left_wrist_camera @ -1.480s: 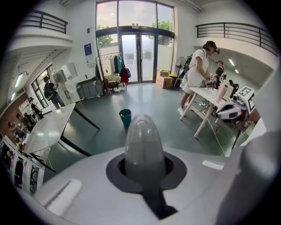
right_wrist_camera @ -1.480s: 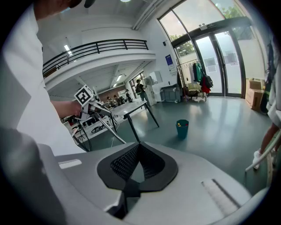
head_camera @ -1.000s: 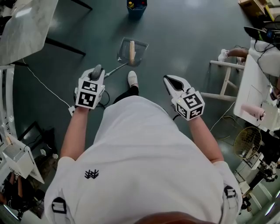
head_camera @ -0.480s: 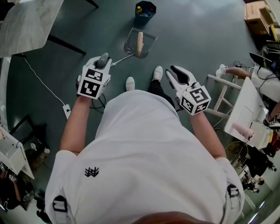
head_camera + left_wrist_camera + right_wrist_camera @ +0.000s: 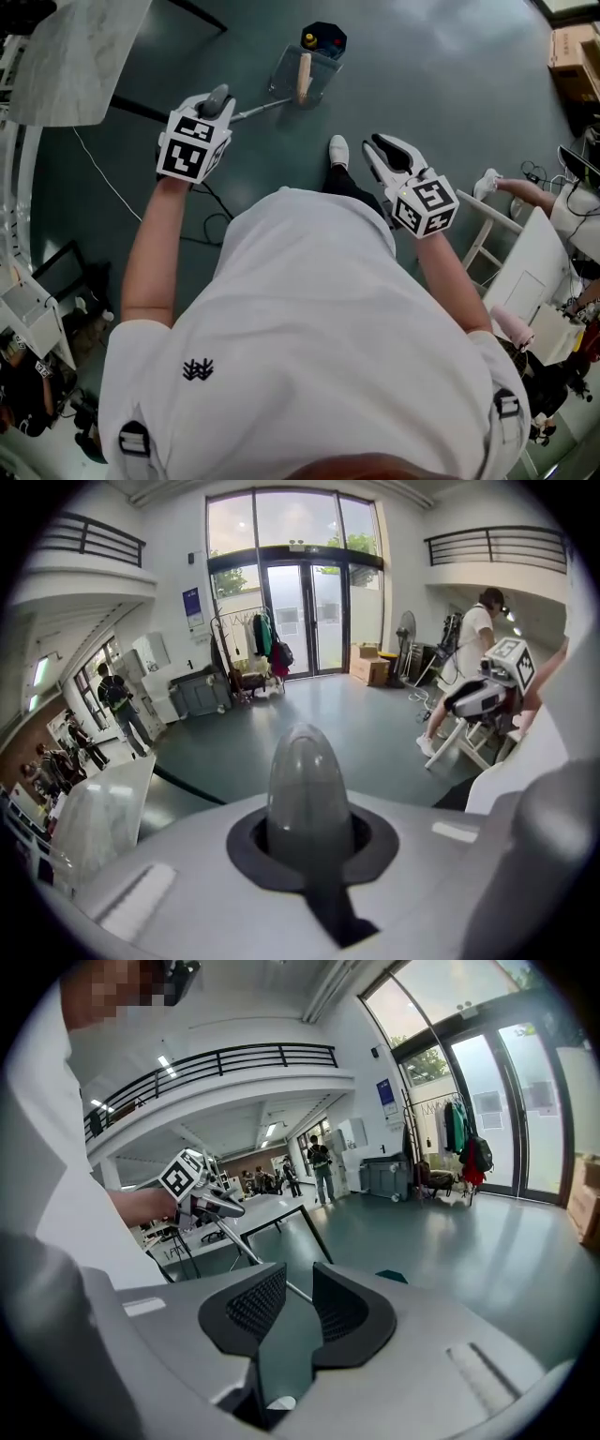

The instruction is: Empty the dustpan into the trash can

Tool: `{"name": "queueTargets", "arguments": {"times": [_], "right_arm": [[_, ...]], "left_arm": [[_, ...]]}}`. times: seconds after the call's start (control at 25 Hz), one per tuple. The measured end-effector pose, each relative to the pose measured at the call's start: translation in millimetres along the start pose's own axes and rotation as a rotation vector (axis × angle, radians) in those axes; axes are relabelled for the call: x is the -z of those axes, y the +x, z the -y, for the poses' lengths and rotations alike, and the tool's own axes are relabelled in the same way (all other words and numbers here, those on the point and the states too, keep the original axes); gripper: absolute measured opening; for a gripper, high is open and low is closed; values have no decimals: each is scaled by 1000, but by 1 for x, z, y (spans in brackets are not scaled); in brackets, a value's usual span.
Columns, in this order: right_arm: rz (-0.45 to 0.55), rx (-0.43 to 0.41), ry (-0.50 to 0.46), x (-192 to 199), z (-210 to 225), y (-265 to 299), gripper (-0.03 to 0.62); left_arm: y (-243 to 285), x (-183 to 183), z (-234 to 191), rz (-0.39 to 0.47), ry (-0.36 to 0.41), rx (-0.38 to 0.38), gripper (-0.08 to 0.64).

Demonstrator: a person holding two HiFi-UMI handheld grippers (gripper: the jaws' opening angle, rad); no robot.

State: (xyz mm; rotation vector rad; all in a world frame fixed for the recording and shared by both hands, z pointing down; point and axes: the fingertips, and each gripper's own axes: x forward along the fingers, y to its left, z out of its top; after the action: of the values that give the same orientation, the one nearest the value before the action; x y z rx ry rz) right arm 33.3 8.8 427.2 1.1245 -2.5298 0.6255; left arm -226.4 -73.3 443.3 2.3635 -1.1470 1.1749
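In the head view my left gripper (image 5: pixel 214 111) is shut on the grey knob end of the dustpan's handle (image 5: pixel 217 96). A thin rod runs from it to the clear dustpan (image 5: pixel 291 77), which hangs over the floor with a tan stick-like piece (image 5: pixel 304 77) in it. The pan's far edge is right beside the dark blue trash can (image 5: pixel 325 39), which holds a yellow and a red thing. The left gripper view shows the knob (image 5: pixel 309 794) filling the jaws. My right gripper (image 5: pixel 382 150) is held out over the floor to the right, open and empty; in its own view the gripper (image 5: pixel 298 1281) looks at the rod (image 5: pixel 246 1249).
A pale table top (image 5: pixel 75 47) on dark legs stands at the left, with a white cable (image 5: pixel 105 183) on the floor beside it. A white stool frame (image 5: pixel 487 225) and a desk are at the right, cardboard boxes (image 5: pixel 574 47) at the far right. The person's shoe (image 5: pixel 337 150) is forward.
The person has walked forward. The dustpan, carried by my left gripper, has come from well short of the trash can to right beside it. The right gripper stayed open.
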Motion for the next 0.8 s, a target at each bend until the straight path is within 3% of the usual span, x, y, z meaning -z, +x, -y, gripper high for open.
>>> {"name": "queueTargets", "arguments": {"times": [0.28, 0.6, 0.72, 0.8], "right_arm": [[11, -29, 24, -36, 102, -1, 81], [5, -41, 97, -42, 180, -4, 81], [0, -32, 100, -42, 198, -6, 81], [6, -16, 103, -45, 209, -6, 80]], "left_arm": [[76, -80, -37, -57, 7, -90, 61], [161, -144, -78, -132, 60, -142, 61], [191, -163, -88, -170, 112, -152, 60], [206, -181, -88, -183, 188, -156, 60]]}}
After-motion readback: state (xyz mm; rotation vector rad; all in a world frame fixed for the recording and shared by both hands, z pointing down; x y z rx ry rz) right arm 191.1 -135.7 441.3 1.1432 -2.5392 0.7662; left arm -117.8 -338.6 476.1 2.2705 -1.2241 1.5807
